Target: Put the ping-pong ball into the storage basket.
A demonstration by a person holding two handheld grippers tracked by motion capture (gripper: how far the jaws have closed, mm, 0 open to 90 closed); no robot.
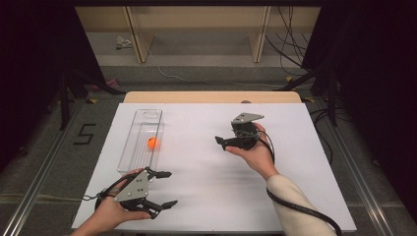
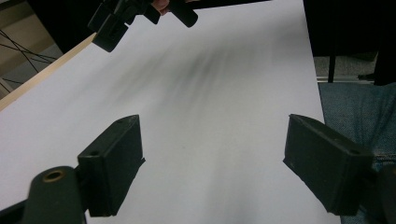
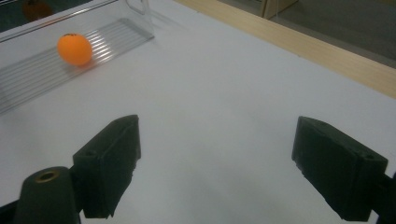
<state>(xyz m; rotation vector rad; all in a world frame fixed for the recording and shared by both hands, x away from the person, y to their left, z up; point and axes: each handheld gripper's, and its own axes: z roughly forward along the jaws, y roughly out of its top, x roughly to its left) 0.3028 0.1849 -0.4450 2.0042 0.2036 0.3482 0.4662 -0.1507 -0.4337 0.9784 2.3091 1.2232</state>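
Ball first: a small orange plastic ball lies inside a long clear plastic tray with a ribbed floor, about midway along it, at roughly ten o'clock from the middle of the white table top. The ribs and the low walls probably keep the ball from rolling off, which would explain why it sits there alone. In the right gripper view the ball shows at eleven o'clock, well apart from the jaws. The right gripper hangs over the table's middle, turned toward the tray at nine o'clock; its jaws stand wide apart with nothing between them, so it seems aimed for a reach at the ball. The left gripper rests low at seven o'clock, near the tray's near end, jaws likewise spread wide and empty, pointing across the bare sheet, likely waiting out of the way.
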